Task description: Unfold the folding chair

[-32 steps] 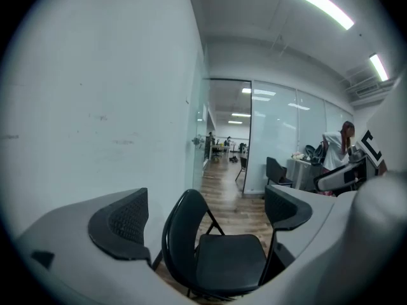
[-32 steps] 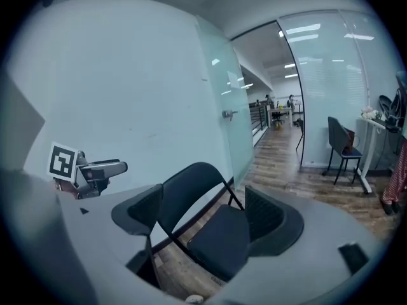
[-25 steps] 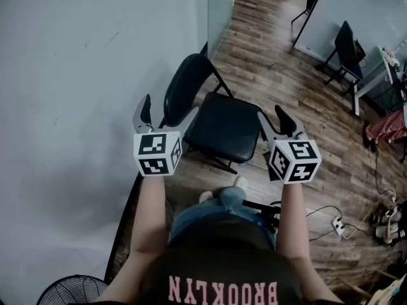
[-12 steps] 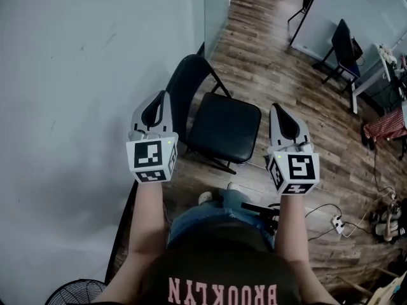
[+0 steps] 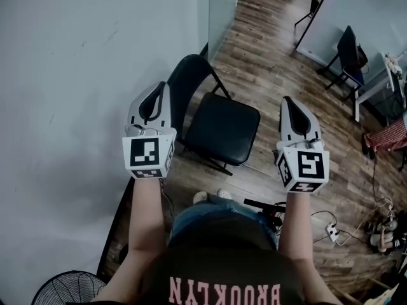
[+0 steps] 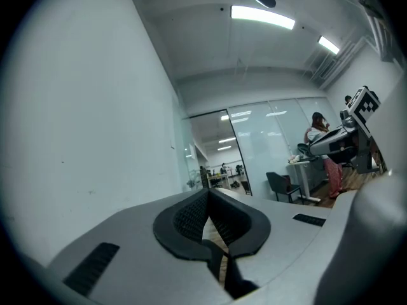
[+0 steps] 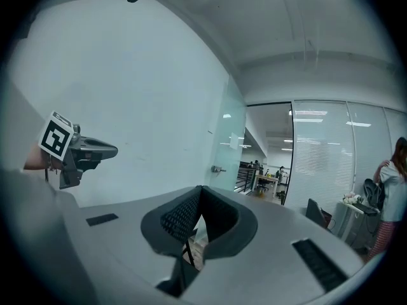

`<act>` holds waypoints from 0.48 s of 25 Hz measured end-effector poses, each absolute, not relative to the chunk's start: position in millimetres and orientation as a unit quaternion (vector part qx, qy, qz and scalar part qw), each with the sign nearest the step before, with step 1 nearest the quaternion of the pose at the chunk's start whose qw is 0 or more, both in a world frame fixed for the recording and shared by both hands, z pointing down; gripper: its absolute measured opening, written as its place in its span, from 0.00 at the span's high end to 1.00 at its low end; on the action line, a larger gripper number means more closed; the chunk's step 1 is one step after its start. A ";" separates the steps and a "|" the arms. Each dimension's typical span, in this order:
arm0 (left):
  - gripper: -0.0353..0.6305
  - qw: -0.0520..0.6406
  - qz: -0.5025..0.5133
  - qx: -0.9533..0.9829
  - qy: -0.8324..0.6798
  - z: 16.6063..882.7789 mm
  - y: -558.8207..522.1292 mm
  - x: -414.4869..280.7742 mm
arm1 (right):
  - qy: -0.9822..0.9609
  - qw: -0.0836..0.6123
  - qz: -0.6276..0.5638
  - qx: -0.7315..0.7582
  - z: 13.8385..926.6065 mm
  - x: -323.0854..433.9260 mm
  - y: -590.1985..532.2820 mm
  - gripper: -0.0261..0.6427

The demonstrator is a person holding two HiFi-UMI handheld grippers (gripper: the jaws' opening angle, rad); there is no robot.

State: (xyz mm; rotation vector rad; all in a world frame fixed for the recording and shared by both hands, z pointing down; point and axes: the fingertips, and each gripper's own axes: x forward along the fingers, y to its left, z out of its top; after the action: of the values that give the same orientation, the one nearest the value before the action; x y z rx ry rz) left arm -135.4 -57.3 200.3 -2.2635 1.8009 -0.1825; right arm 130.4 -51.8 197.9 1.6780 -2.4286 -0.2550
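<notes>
While both tools hang in the air over it, folding chair (image 5: 222,129): stands opened out on the wooden floor (image 5: 267,56), just beside the white wall (image 5: 76,75), lying between the two tools in the head view.
Hidden: the left edge of the backrest sits behind the left tool (image 5: 160,91); most of the legs are tucked under the seat.
Cut off: floor fan (image 5: 67,290), only part of its wire grille shows at the bottom edge.
Hard to make out: the small clutter around the cables (image 5: 331,230) on the floor at right.
Left tool, own view (image 6: 208,192): clenched, ribbed pads meeting, nothing between them.
Right tool (image 5: 290,101): clenched too; in its own view (image 7: 200,189) the pads touch on nothing, and a sliver of floorboards shows below them.
Chair materials: black padded seat with rounded corners, black oval backrest, thin dark metal tubing.
Tool materials: smooth grey shells, black grid-textured pads, marker cubes in black and white.
Floor: brown planks, matte.
</notes>
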 end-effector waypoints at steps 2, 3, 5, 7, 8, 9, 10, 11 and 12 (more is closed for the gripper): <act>0.95 0.131 -0.066 -0.775 0.614 196.7 -57.9 -131.1 | -0.815 0.086 -0.088 0.566 194.7 136.4 -53.0 0.96; 0.95 0.135 -0.066 -0.775 0.613 194.9 -58.2 -129.8 | -0.814 0.084 -0.091 0.567 193.0 138.4 -53.1 0.96; 0.95 0.142 -0.057 -0.776 0.612 190.4 -57.8 -128.3 | -0.813 0.082 -0.097 0.568 189.1 141.3 -51.7 0.96; 0.95 0.153 -0.038 -0.778 0.608 183.9 -54.4 -125.8 | -0.812 0.078 -0.102 0.569 185.7 144.1 -48.8 0.96; 0.95 0.160 -0.030 -0.779 0.606 180.1 -51.5 -123.6 | -0.812 0.077 -0.104 0.570 184.3 146.0 -47.3 0.96; 0.95 0.168 -0.021 -0.779 0.604 175.5 -48.0 -120.8 | -0.811 0.075 -0.106 0.570 183.0 148.2 -46.0 0.96; 0.95 0.175 -0.011 -0.779 0.602 170.3 -44.4 -117.4 | -0.810 0.073 -0.107 0.571 181.5 150.8 -45.0 0.96; 0.95 0.182 0.000 -0.780 0.599 165.6 -41.2 -113.8 | -0.810 0.071 -0.109 0.572 180.0 153.2 -44.6 0.96; 0.95 0.186 0.008 -0.781 0.596 162.3 -39.1 -111.1 | -0.809 0.067 -0.111 0.573 178.4 155.1 -44.7 0.96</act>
State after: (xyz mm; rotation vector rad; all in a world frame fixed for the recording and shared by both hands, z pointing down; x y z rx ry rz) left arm -111.1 -39.1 162.3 -2.1990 1.6787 0.0212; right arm 155.1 -44.7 178.4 1.7262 -2.4389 -0.3345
